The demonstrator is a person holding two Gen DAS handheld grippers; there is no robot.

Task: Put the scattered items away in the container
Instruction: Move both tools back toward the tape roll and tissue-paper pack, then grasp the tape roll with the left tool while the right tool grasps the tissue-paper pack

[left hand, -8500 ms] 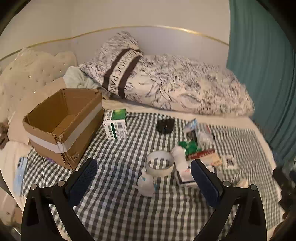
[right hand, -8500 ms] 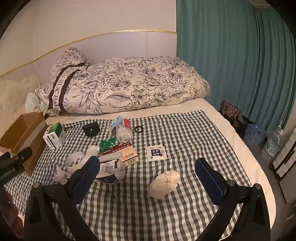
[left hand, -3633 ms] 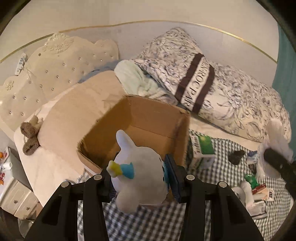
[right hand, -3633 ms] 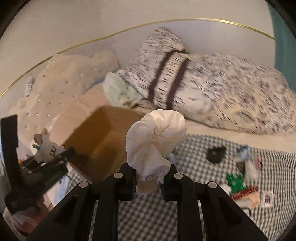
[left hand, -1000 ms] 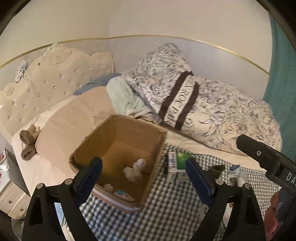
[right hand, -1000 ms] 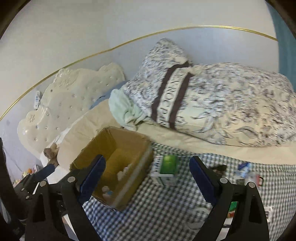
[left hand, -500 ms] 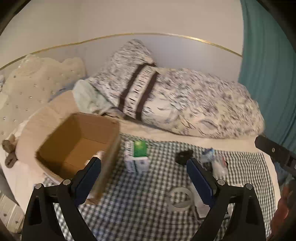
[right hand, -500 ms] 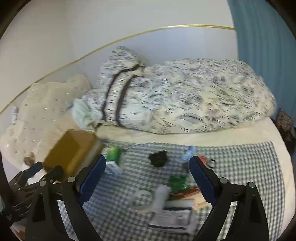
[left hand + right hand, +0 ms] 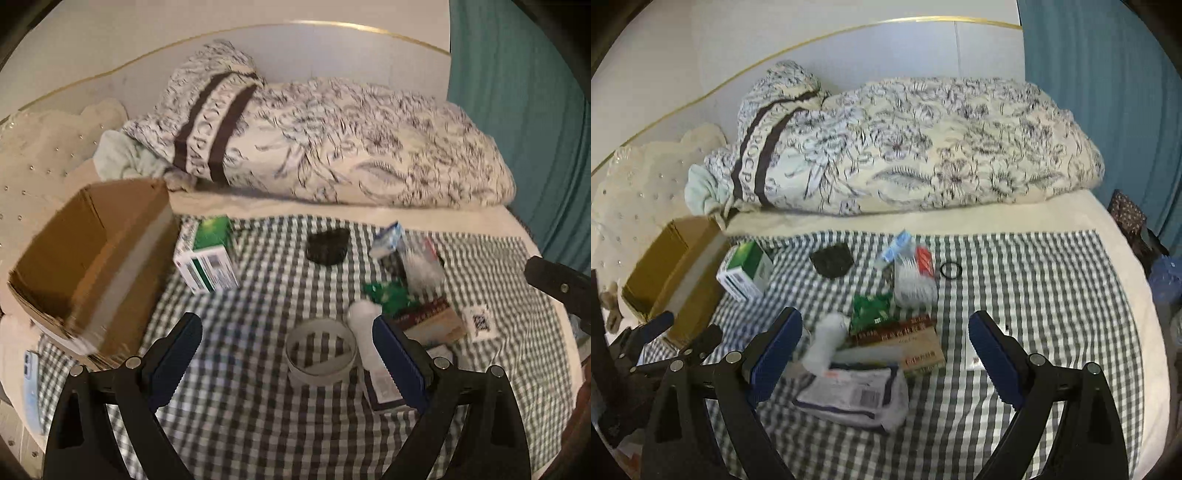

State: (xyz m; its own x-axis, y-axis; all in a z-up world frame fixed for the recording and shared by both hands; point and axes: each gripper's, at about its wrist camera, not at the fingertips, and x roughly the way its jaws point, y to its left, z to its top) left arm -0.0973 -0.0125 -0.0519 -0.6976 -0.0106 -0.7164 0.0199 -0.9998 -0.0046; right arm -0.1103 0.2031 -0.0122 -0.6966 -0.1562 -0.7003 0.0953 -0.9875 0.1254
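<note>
I hold my left claw [image 9: 286, 354] and right claw [image 9: 884, 349] spread wide and empty above the clutter on the bed's checked cloth [image 9: 258, 406], ready to straddle the next pieces. The tape ring [image 9: 320, 350] sits between my left claw's pads, untouched, while the cardboard box [image 9: 92, 254] waits open at the cloth's left edge, within easy carrying reach.

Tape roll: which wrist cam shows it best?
Left wrist. The tape roll sits whole and unobstructed on the checked cloth, between the open left gripper's fingers. In the right wrist view the right gripper's near finger hides it almost entirely; no clear look.
</note>
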